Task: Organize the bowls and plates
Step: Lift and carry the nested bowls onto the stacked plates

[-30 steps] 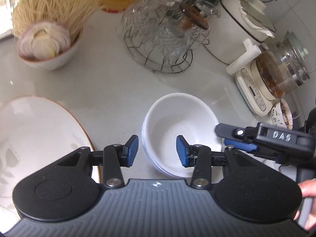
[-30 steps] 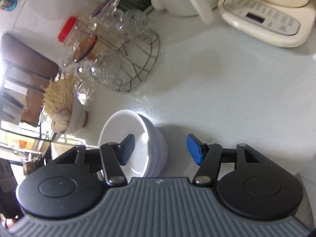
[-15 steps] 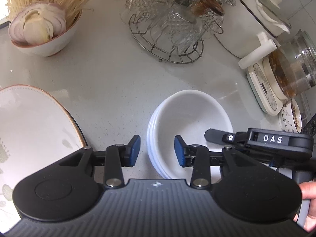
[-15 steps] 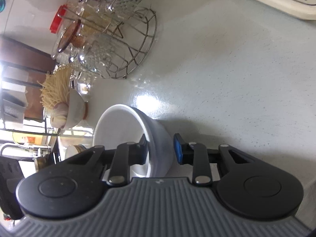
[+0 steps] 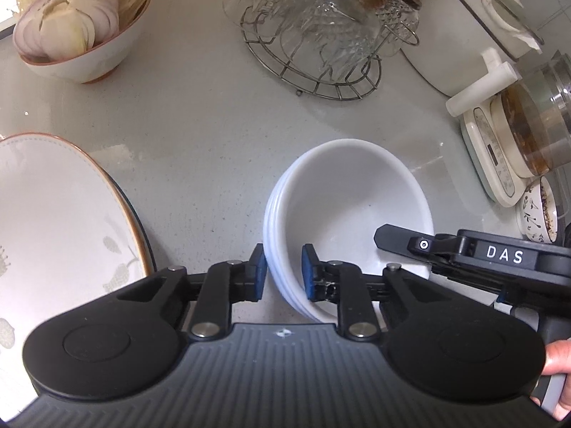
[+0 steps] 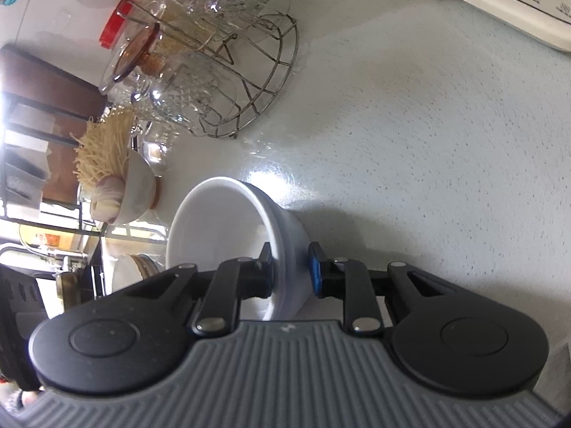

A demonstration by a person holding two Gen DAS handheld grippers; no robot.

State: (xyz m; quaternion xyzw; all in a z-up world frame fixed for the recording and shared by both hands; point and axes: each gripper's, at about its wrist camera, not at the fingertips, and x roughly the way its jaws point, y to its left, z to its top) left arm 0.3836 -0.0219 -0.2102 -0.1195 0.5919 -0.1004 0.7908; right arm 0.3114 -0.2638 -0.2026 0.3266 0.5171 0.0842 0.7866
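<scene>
Left tool (image 5: 283,273): we've just closed on the white bowl stack's (image 5: 351,196) rim | right tool (image 6: 291,271): pinching the opposite wall | stack on tabletop (image 5: 200,121).

Bright daylight, glare on the countertop (image 6: 271,174), fisheye-bent edges.

Left tool (image 5: 283,274): matte black, two round lobes with embossed discs, grey ribbed plate between with small white mark. Linkage arms black, silver round pivot screws. Fingers (image 5: 309,274) black, blue pads. Right tool (image 6: 292,274): same build, grey ribbed plate, black lobes, silver screws, blue pad on one finger; seen from left camera, black body bears white "DAS" lettering and one silver screw. Fingertips (image 5: 555,360) at handle, no sleeve visible.
</scene>
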